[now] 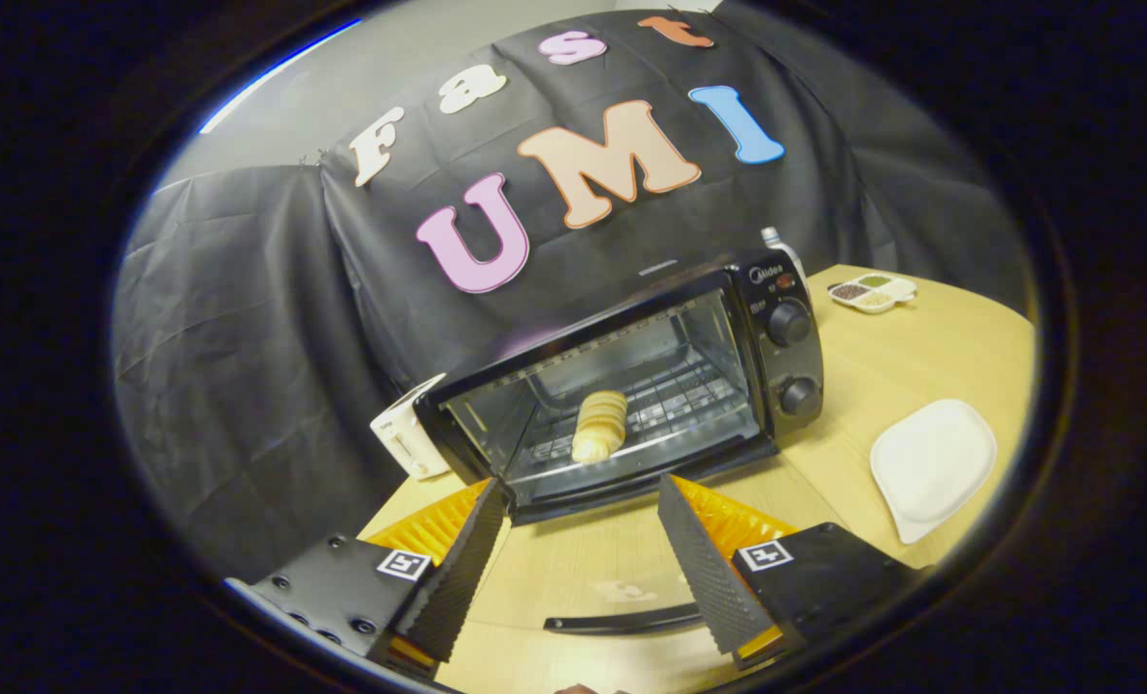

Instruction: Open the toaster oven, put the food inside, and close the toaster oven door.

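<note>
Table: toaster oven, plate.

Contents of the small divided dish too small to tell; bottle mostly hidden behind toaster oven.

Gripper held level, pointing fwd and slightly down. Fingers spread wide apart, jaws gaping, nothing gripped btwn them. Ribbed inner pads face each other across the gap. Square marker tags sit atop each finger block.
</note>
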Tool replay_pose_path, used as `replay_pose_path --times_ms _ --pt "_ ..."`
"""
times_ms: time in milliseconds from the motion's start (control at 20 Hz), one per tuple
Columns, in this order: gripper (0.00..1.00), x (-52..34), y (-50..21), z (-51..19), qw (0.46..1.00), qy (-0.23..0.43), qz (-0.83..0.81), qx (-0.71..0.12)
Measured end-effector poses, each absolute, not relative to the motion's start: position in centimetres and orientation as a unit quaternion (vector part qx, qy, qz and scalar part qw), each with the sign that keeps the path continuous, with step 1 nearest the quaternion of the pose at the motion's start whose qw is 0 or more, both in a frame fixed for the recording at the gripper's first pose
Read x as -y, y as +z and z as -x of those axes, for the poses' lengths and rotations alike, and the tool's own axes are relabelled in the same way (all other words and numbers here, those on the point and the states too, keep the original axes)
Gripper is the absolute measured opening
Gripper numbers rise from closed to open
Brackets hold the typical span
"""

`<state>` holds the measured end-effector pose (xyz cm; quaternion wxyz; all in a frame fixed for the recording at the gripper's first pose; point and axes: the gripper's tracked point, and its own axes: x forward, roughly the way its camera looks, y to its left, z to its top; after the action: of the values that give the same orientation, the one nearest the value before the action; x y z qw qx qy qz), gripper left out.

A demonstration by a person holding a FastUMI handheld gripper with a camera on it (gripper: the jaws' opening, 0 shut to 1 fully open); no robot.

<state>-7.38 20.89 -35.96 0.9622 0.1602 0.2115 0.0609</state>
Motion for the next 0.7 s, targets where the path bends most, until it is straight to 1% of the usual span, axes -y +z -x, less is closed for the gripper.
replay_pose_path --times_ms 450,700 --pt "0.99 -20.3 -38.8 14.3 0.961 0.086 -0.081 -0.251" --pt "0.99 -21.0 -40.5 16.5 0.961 0.085 -0.044 -0.260"
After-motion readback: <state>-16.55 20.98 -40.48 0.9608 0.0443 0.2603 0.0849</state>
